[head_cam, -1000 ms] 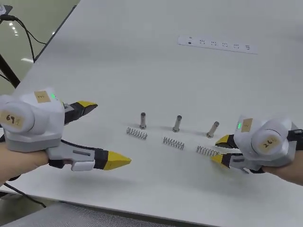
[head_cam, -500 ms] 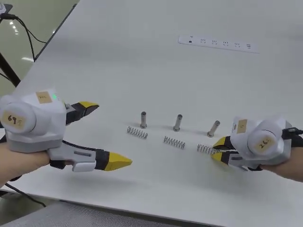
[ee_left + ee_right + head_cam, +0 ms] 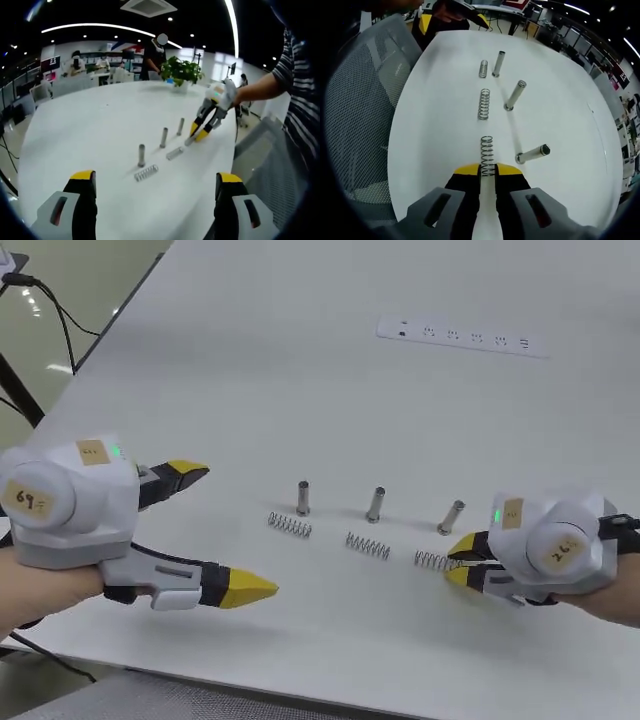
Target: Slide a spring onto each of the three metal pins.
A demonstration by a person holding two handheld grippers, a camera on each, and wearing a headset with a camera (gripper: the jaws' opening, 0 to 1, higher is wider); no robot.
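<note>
Change: over the last second the right gripper (image 3: pixel 458 560) has moved in on the right spring (image 3: pixel 432 560), and its jaws have narrowed from a small gap to a clench on the spring's near end. The right gripper view shows the coil pinched between the yellow tips. The spring lies flat on the desk (image 3: pixel 400 420), not yet lifted. Judgement: the first pick is secured; no pin is loaded.

The right pin (image 3: pixel 452 516) stands just beyond this spring. The middle spring (image 3: pixel 367 544) and the left spring (image 3: pixel 289 524) each lie just in front of their own pin, the middle pin (image 3: pixel 376 502) and the left pin (image 3: pixel 302 496).

Pose: the right gripper is held low, jaws pointing left along the spring. The left gripper (image 3: pixel 235 530) hovers well apart at the left, jaws released wide, grasping nothing.
</note>
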